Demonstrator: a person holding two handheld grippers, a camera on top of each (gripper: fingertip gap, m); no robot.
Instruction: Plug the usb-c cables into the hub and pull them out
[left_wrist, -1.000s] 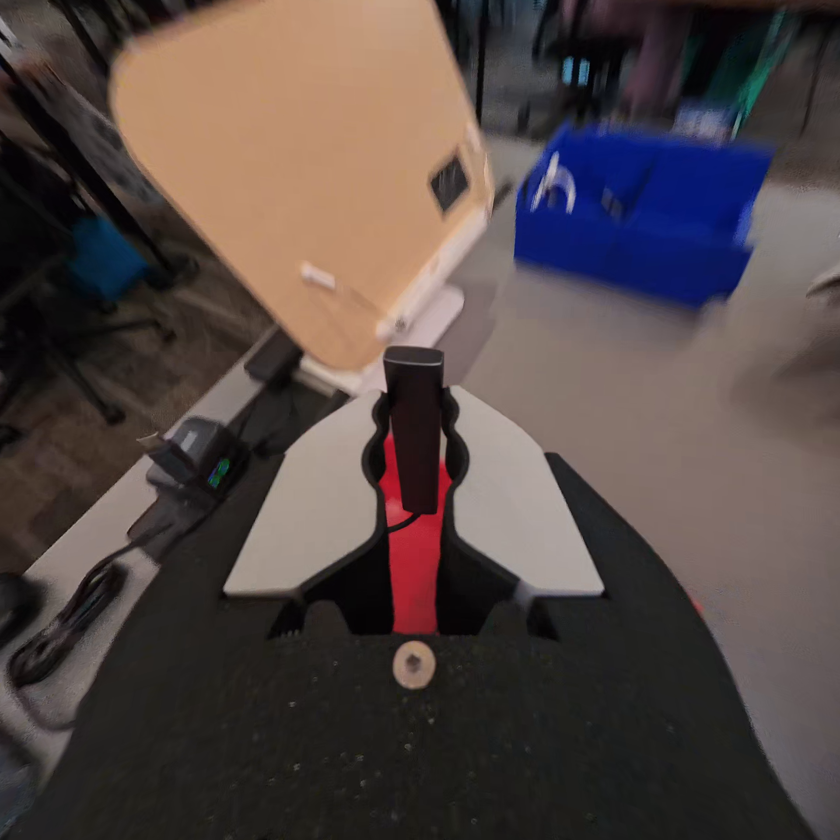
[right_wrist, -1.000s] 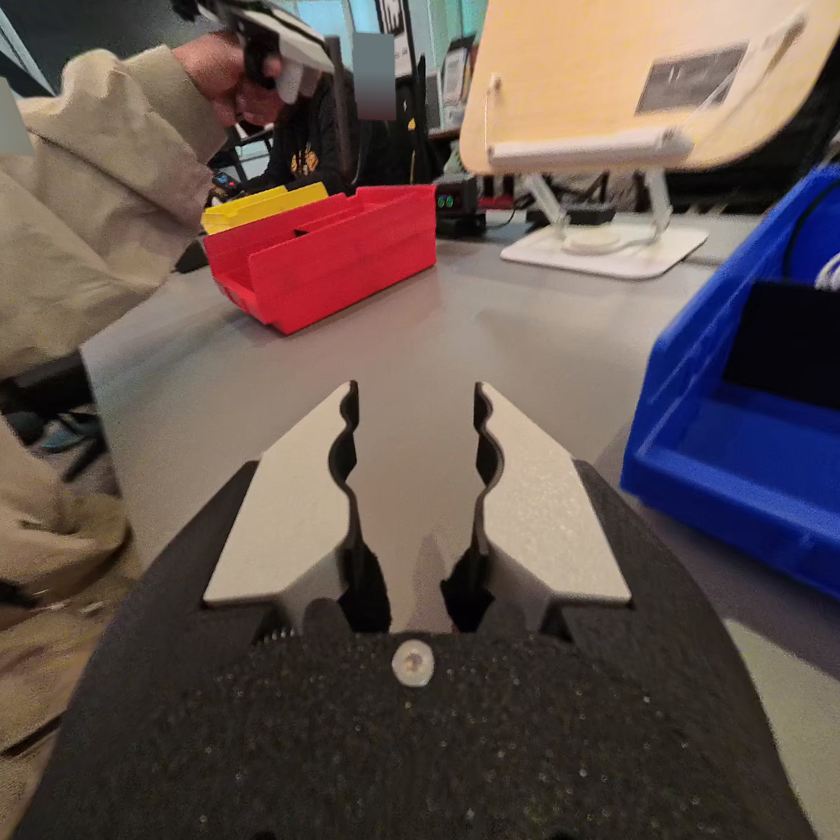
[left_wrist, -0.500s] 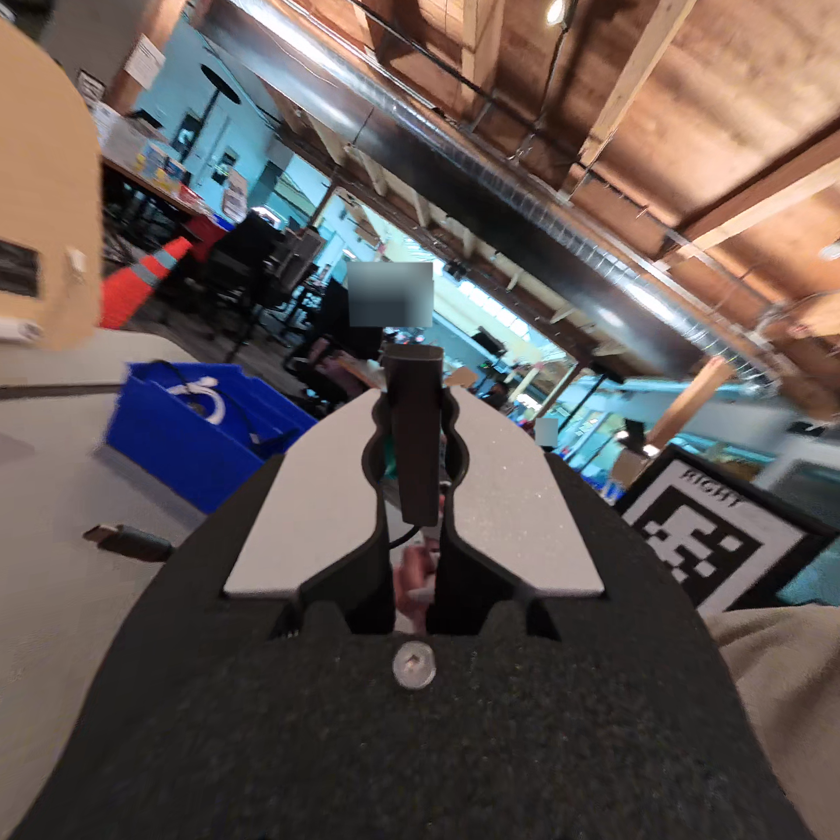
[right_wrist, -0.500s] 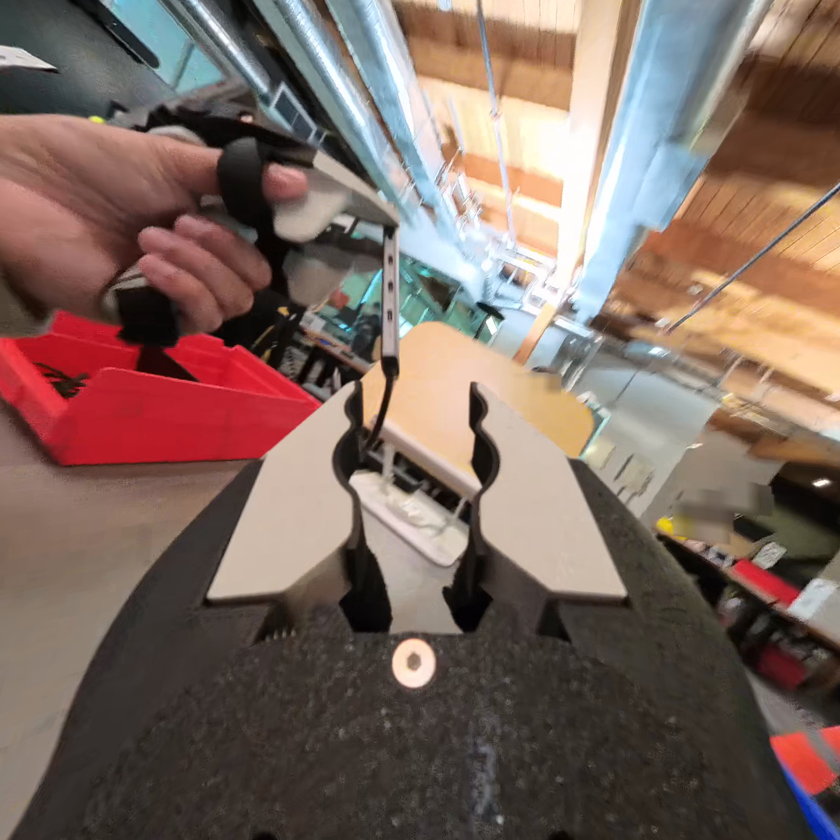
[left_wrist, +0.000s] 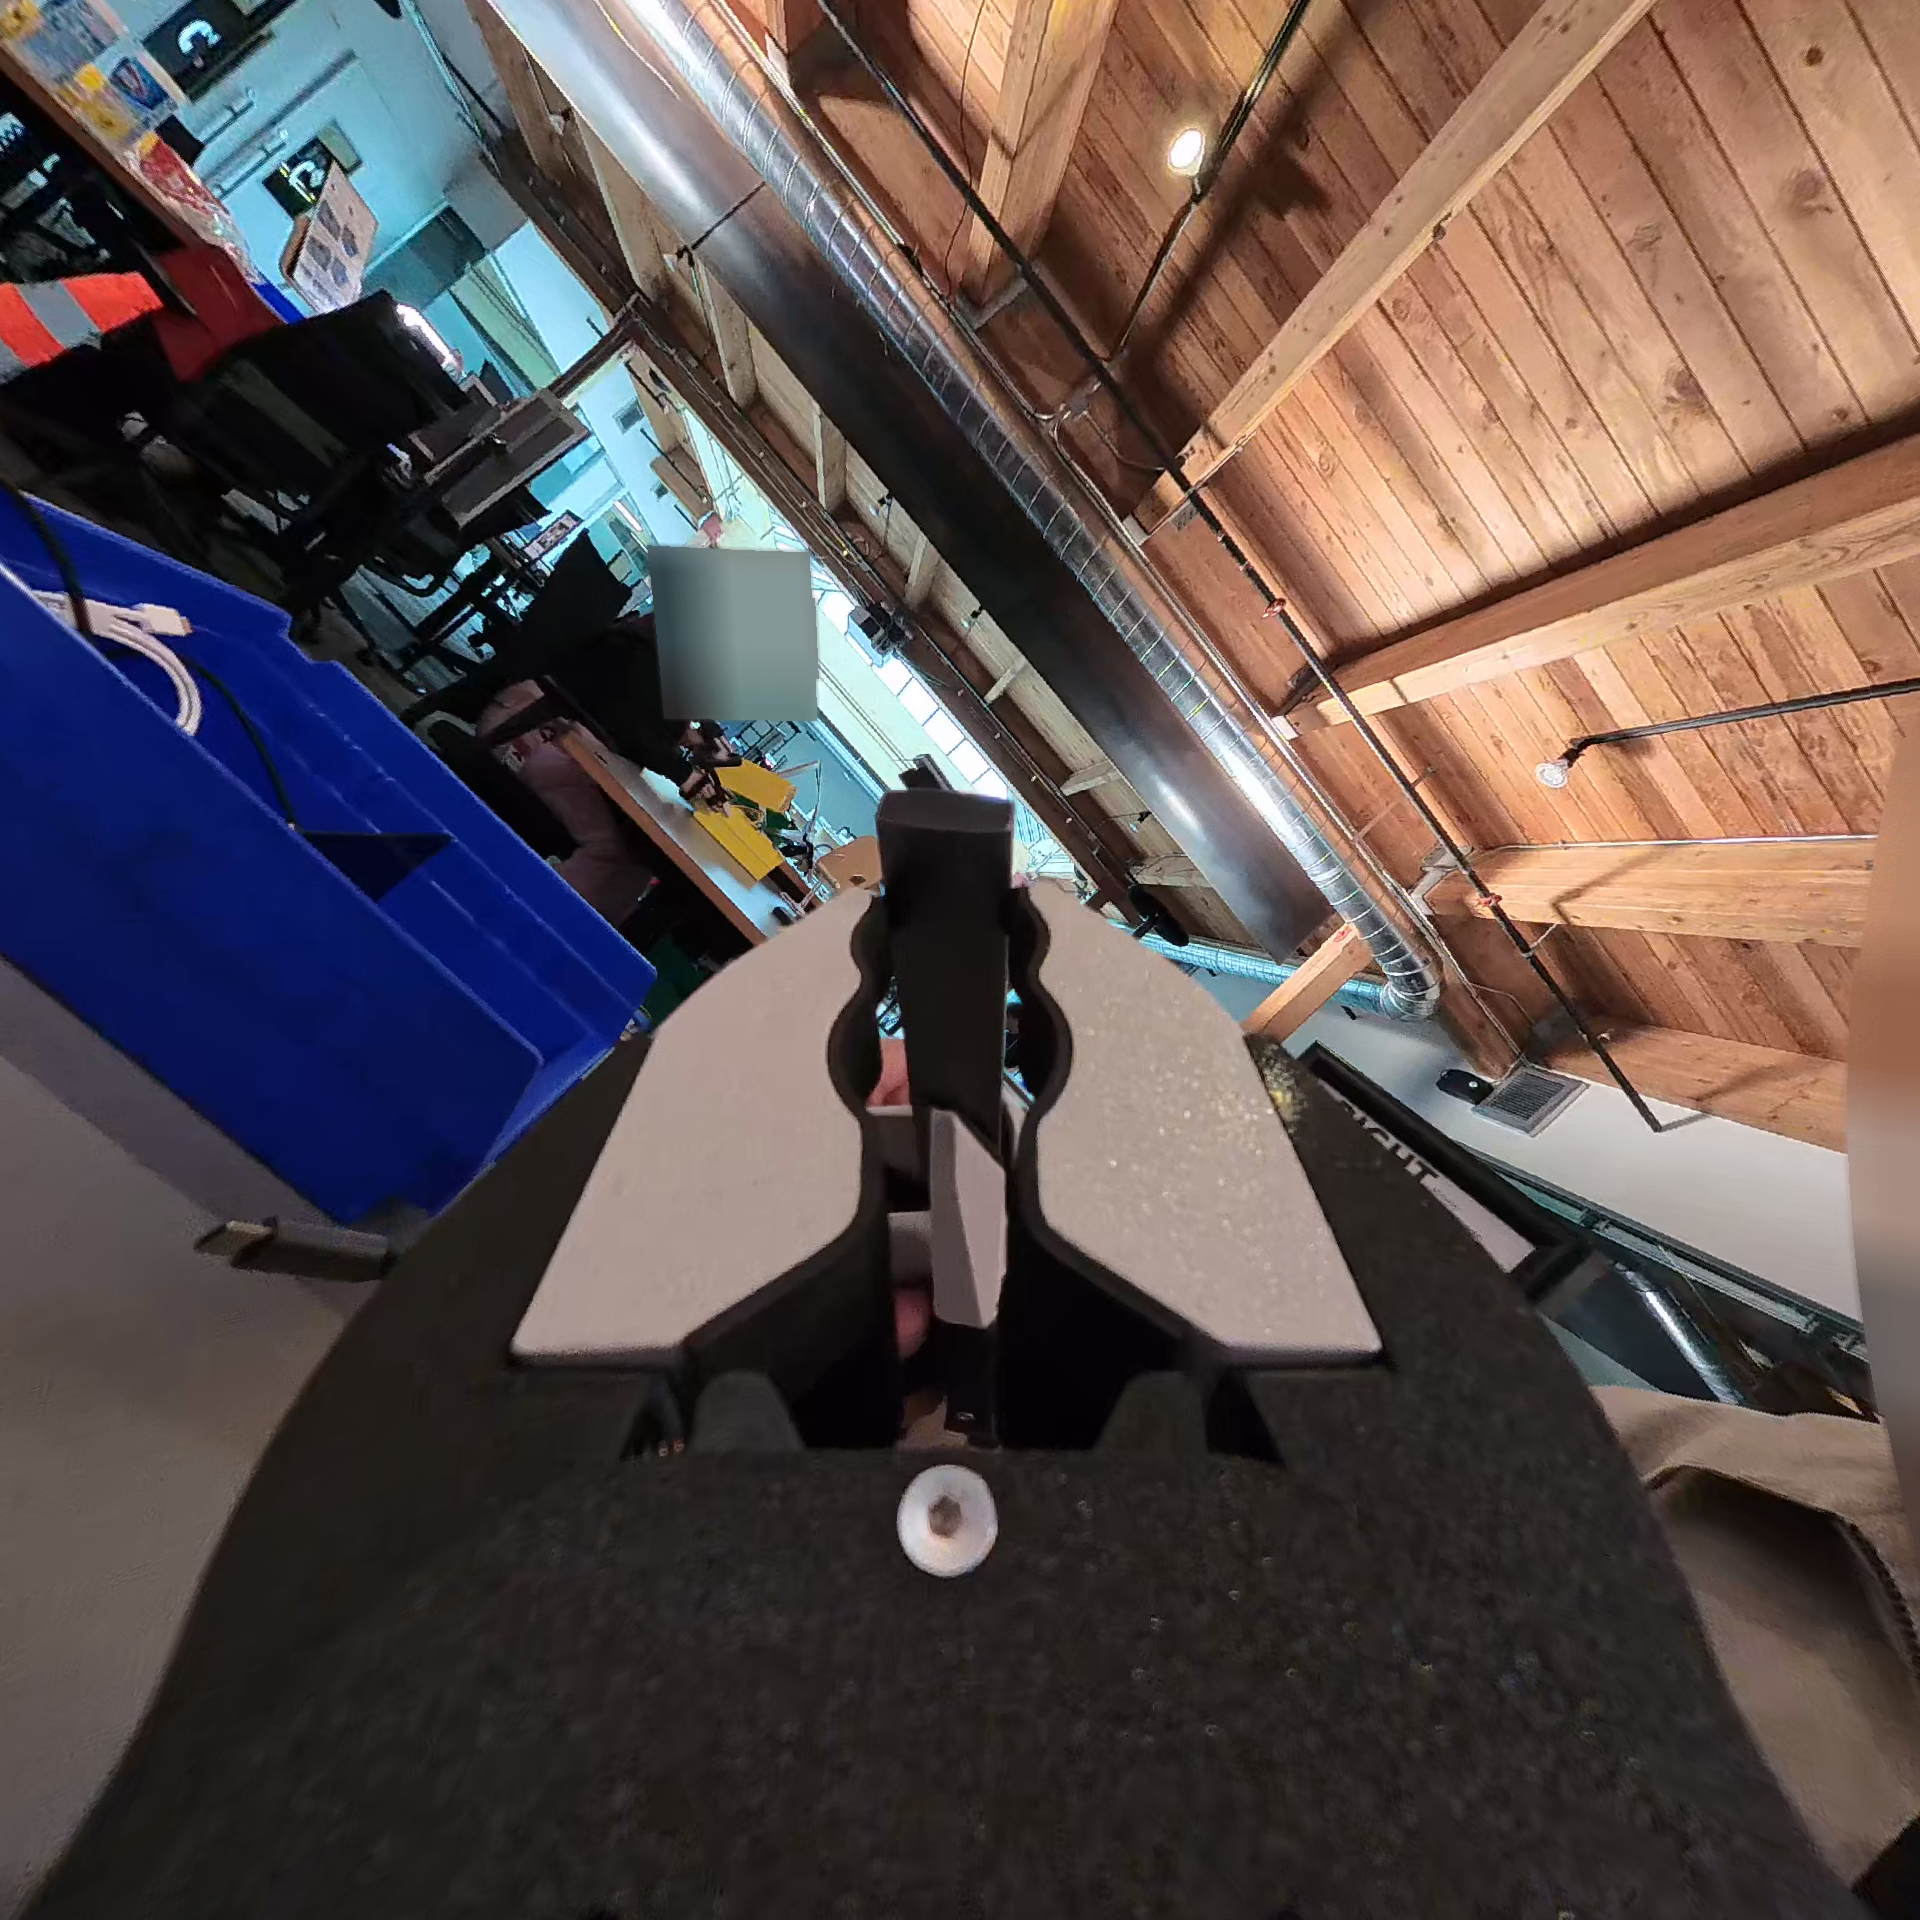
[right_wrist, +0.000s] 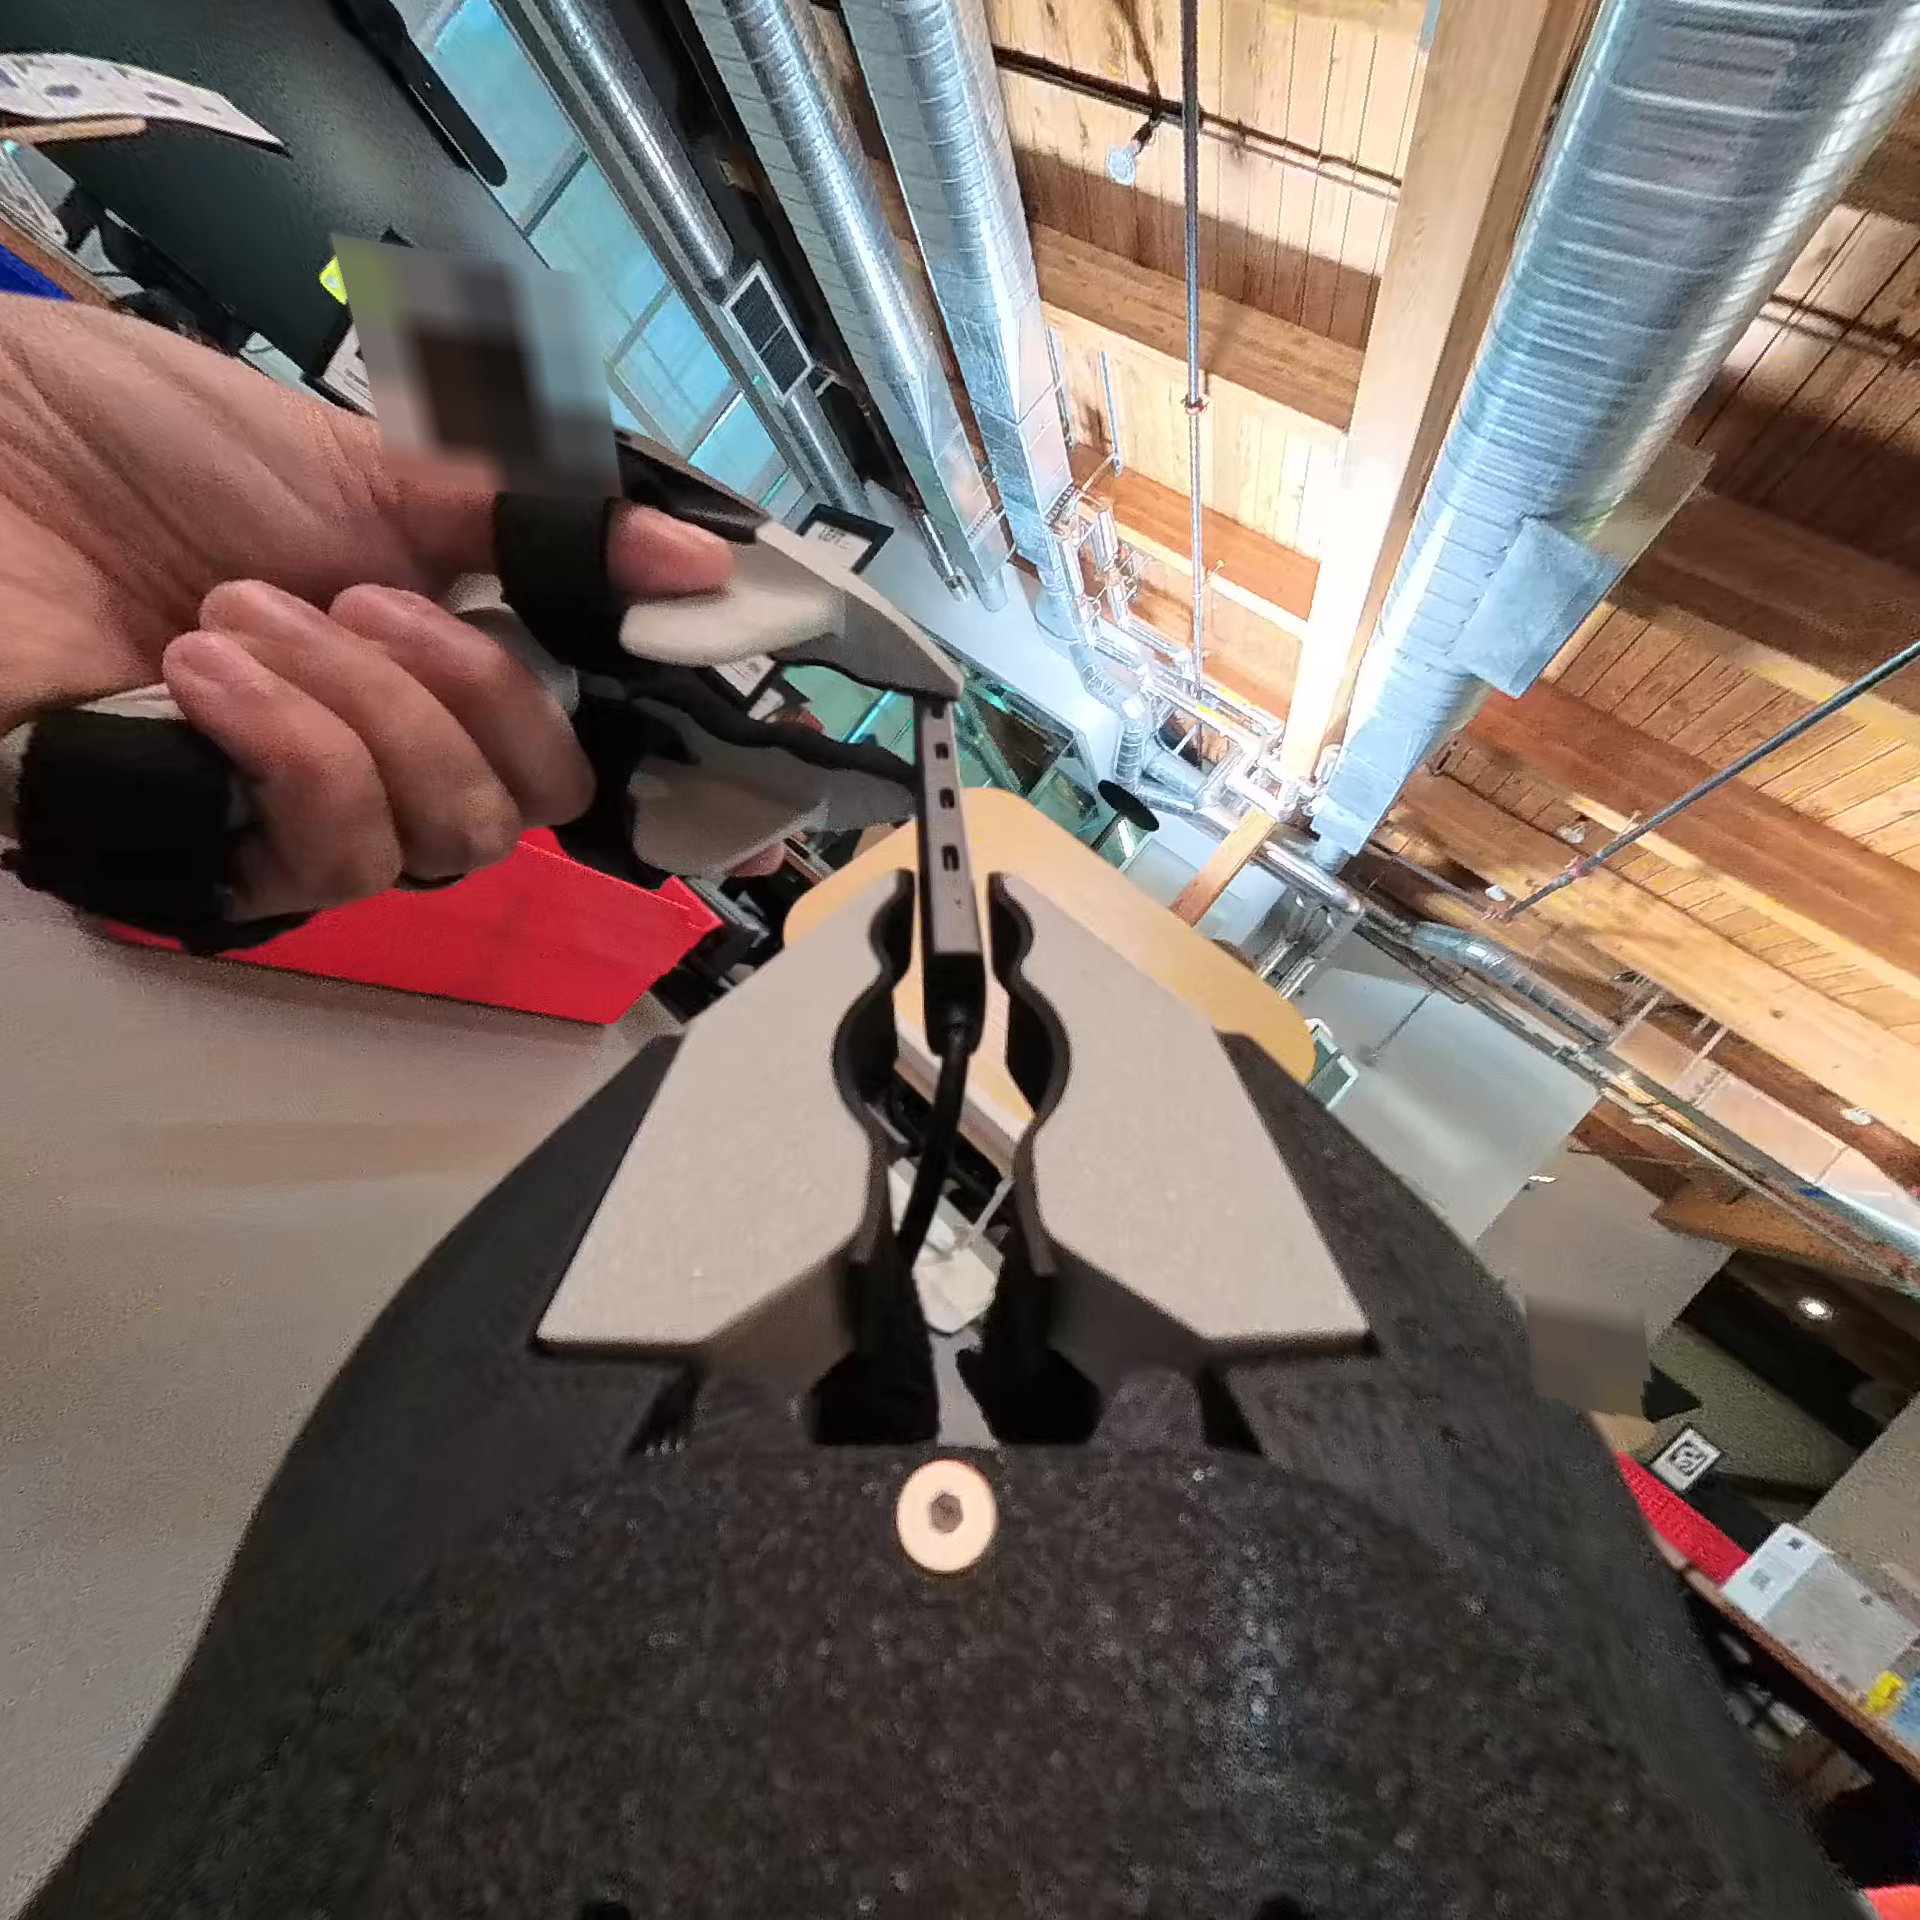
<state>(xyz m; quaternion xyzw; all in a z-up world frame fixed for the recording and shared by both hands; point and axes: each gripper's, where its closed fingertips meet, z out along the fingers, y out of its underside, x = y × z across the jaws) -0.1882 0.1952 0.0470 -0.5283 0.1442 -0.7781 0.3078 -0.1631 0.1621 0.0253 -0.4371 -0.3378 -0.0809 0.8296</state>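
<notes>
Above the bench (left_wrist: 125, 1455), the left hand-held gripper (left_wrist: 945, 997) clamps the hub (left_wrist: 945, 914); the right hand-held gripper (right_wrist: 940, 987) stands apart around its lower end. A cable plug (left_wrist: 301, 1247) lies at nine o'clock, so keep the ports facing right and fetch it.

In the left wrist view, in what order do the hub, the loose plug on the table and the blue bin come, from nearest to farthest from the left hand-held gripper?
1. The hub: held between the fingers of the left hand-held gripper, at centre.
2. The loose plug: lying on the table, low on the left.
3. The blue bin: just behind the plug, on the left, with cables inside.
</notes>
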